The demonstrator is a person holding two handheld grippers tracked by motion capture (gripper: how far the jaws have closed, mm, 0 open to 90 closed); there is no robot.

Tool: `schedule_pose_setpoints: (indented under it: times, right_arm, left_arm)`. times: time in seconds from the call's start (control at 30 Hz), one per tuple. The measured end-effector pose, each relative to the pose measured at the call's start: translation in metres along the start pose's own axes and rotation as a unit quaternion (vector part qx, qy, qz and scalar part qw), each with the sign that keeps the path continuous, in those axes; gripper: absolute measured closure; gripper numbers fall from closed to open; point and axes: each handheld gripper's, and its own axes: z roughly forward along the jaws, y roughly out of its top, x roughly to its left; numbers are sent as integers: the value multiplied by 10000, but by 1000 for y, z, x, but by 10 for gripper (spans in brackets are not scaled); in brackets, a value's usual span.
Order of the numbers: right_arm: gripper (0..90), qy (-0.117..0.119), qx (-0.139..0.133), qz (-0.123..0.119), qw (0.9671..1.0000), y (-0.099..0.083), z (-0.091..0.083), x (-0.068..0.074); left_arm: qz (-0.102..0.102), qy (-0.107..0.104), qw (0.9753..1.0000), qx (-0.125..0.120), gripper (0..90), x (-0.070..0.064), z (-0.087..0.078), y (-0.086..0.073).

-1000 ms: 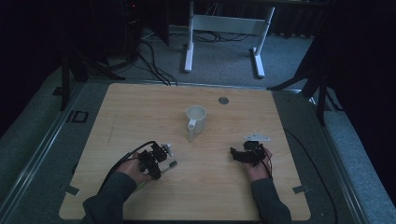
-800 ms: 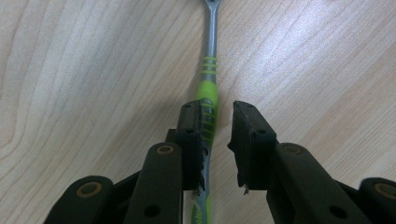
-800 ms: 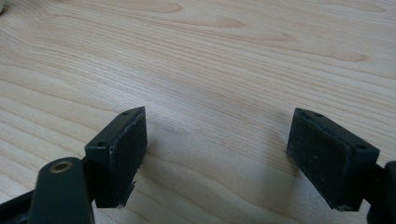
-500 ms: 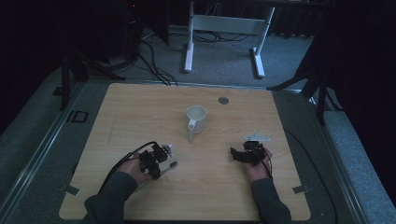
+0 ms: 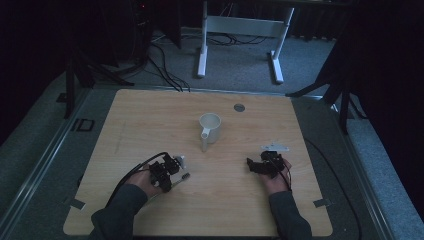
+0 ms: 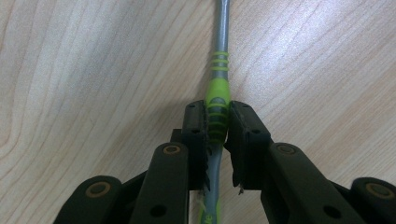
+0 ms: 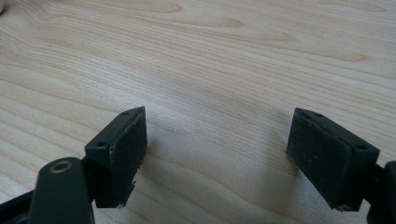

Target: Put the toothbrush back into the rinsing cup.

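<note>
Left tool pinching toothbrush at green grip; lifting level advised; right tool idling agape over table.

A wooden table bears a white mug and a toothbrush.

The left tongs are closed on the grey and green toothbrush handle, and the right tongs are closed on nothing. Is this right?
Not fully. The left tongs do clamp the toothbrush handle, but the right gripper view shows the right tongs open, jaws wide apart over the bare table.
</note>
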Motion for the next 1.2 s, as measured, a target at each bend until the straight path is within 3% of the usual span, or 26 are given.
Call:
schedule_pose_setpoints:
  times: [0.9,1.2]
  right_arm:
    - [198,0,1,-2,10000,0,0,0]
    - [198,2,0,0,10000,0,0,0]
  left_arm:
    - [44,100,9999,-21,790,1,3,1]
    - [-92,3,9996,-256,793,3,-4,-3]
